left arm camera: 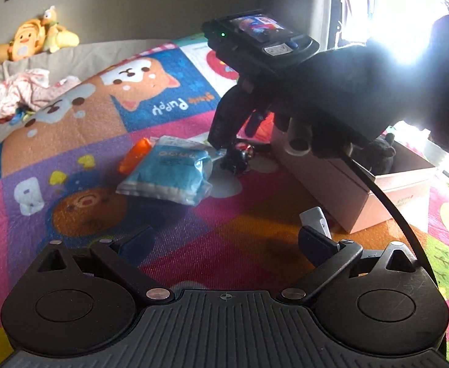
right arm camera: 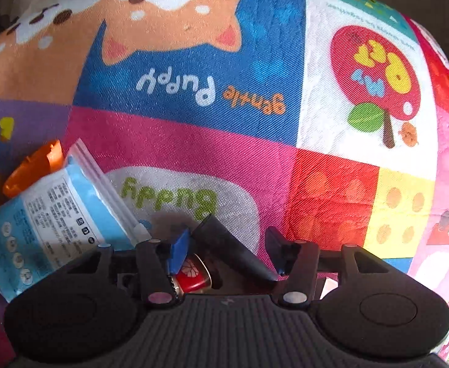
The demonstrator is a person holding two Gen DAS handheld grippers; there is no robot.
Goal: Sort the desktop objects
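A colourful cartoon play mat (left arm camera: 175,141) covers the surface in both views. Only the left wrist view takes in the grey wall behind, the yellow plush toys (left arm camera: 37,38) far left, crumpled pink cloth (left arm camera: 25,95), and a pink cardboard box (left arm camera: 378,193) at right with a dark plush thing inside. The same view shows a gloved hand (left arm camera: 347,98) holding the right hand-held gripper (left arm camera: 233,141) tilted down over a small black-and-red object (left arm camera: 239,156), just right of a blue wipes packet (left arm camera: 169,171) that overlaps an orange item (left arm camera: 135,155).

The right wrist view brings these close: the packet (right arm camera: 49,220) and orange item (right arm camera: 31,168) at left, and between its parted fingers (right arm camera: 178,250) a black cylinder (right arm camera: 230,248) and a red-capped piece (right arm camera: 192,276); the jaws stand partly open, and contact is unclear.

The left hand-held gripper (left arm camera: 227,239) is wide open and empty above the mat near the box.
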